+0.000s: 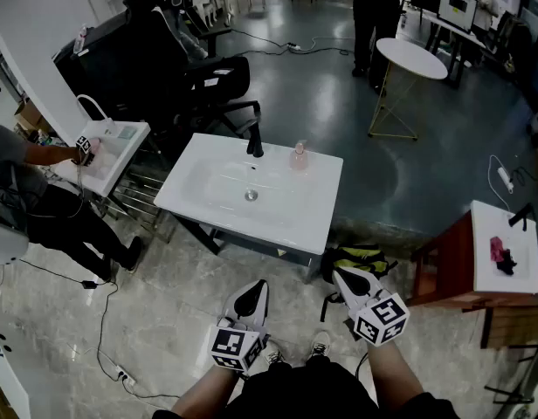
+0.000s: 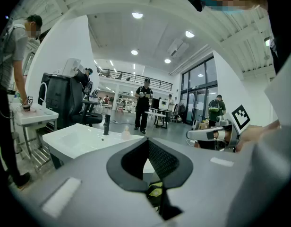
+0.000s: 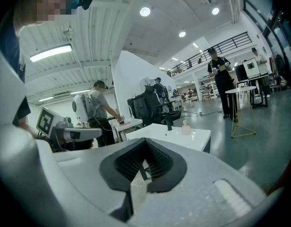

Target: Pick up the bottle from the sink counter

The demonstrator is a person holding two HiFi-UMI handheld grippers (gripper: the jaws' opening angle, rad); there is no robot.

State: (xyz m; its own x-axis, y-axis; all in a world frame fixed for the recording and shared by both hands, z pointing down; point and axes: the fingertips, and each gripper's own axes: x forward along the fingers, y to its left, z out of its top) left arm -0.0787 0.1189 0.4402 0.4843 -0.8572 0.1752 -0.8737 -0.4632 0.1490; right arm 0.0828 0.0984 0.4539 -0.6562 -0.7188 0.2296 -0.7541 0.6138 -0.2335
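Observation:
A small pink bottle [image 1: 299, 157] stands upright on the back right of the white sink counter [image 1: 295, 221], just right of the black faucet [image 1: 254, 141]. Both grippers hang well short of the counter, above the floor by my feet. My left gripper [image 1: 258, 286] is shut with nothing in it, and my right gripper [image 1: 339, 274] beside it is also shut and empty. In the left gripper view the bottle [image 2: 126, 133] shows far beyond the shut left gripper [image 2: 148, 141]. In the right gripper view the bottle [image 3: 185, 126] stands beyond the right gripper [image 3: 146, 143].
A yellow-and-black bag [image 1: 361, 258] lies on the floor under the counter's near right corner. A person [image 1: 42, 203] works at a smaller sink stand [image 1: 112, 151] on the left. A black office chair [image 1: 208, 81] stands behind, a round white table [image 1: 411, 59] far right, a wooden cabinet [image 1: 505, 251] near right.

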